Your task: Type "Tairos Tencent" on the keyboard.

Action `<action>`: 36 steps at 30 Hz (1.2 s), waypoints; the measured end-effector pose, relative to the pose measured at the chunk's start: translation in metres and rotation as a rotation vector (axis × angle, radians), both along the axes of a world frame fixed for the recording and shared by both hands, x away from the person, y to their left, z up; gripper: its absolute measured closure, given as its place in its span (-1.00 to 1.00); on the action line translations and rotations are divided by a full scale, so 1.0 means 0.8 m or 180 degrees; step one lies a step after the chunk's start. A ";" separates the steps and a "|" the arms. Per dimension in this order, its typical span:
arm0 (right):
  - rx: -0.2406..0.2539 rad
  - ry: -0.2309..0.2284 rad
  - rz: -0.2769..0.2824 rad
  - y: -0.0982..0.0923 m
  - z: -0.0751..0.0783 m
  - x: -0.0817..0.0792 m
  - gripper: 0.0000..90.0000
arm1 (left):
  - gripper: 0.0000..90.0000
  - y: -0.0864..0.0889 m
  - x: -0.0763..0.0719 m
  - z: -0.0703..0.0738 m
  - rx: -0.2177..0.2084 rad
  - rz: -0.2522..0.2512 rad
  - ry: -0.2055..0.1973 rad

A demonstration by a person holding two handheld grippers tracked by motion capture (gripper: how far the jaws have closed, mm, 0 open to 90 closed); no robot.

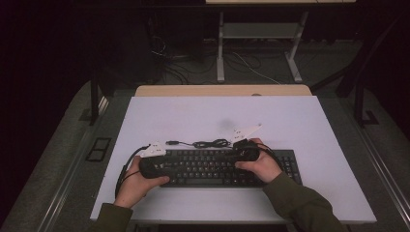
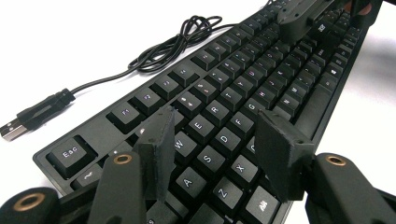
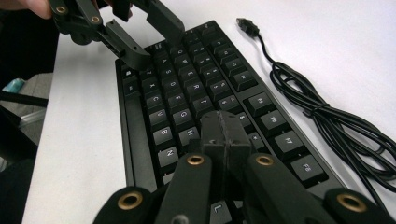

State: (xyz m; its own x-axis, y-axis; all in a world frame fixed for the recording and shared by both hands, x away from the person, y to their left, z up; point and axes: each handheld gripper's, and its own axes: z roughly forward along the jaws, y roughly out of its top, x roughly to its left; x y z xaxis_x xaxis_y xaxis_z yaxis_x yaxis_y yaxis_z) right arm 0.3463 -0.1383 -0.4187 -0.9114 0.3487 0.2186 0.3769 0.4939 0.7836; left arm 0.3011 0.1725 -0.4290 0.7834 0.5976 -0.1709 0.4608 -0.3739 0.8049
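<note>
High view. A black keyboard (image 1: 217, 166) lies flat on the white desk (image 1: 290, 121), near the desk's front edge. Its cable (image 1: 205, 143) lies coiled just behind the keyboard's rear edge, with the plug toward the keyboard's left end and connected to nothing. The left gripper (image 1: 153, 159) is held over the keyboard's left end, the right gripper (image 1: 246, 147) over its right-centre keys; both hands rest at the keyboard's front edge.

Left gripper view. The left gripper (image 2: 212, 140) hovers just above the letter keys at the keyboard's left end. Its jaws stand spread, with nothing pinched between them; whether a pad touches a keycap cannot be told. The USB plug (image 2: 11, 128) lies on the desk beside the keyboard's top-left corner, and the cable coil (image 2: 182, 39) lies behind the function row.

Right gripper view. The right gripper (image 3: 224, 133) has its jaws pressed together into a single blunt tip, poised over the middle letter keys of the keyboard (image 3: 205, 93). The other gripper (image 3: 140, 35) hangs above the keyboard's far end, jaws apart. The cable (image 3: 327, 112) lies beside the function row.

Progress, as judged. The work appears to be key pressing with the closed right tip, the left gripper waiting or bracing. The keyboard is placed and both tools are in position. No key looks visibly depressed, so the pressing itself seems mostly ahead, and the cable remains unplugged.
</note>
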 end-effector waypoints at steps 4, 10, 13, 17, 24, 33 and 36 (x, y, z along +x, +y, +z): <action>-0.0075 0.0011 0.0019 0.008 -0.001 0.001 1.00 | 0.03 -0.001 0.000 0.000 -0.0008 -0.0003 0.0000; -0.0126 0.0075 -0.0016 0.014 -0.001 0.004 1.00 | 0.02 0.000 0.000 0.001 -0.0002 -0.0005 -0.0009; -0.0180 0.0105 -0.0059 0.014 -0.002 0.005 1.00 | 0.01 0.000 0.000 0.000 -0.0010 0.0006 -0.0003; -0.0225 0.0133 -0.0083 0.012 -0.005 0.007 1.00 | 0.01 -0.001 0.000 0.000 0.0006 -0.0002 -0.0009; -0.0294 0.0172 -0.0087 0.012 -0.009 0.008 1.00 | 0.01 0.000 0.000 0.001 -0.0009 0.0006 -0.0009; -0.0385 0.0185 -0.0119 0.013 -0.012 0.008 1.00 | -0.01 -0.001 0.000 0.001 0.0015 -0.0008 -0.0029; -0.0411 0.0179 -0.0126 0.014 -0.014 0.008 1.00 | -0.02 -0.001 0.000 0.001 0.0012 -0.0011 -0.0029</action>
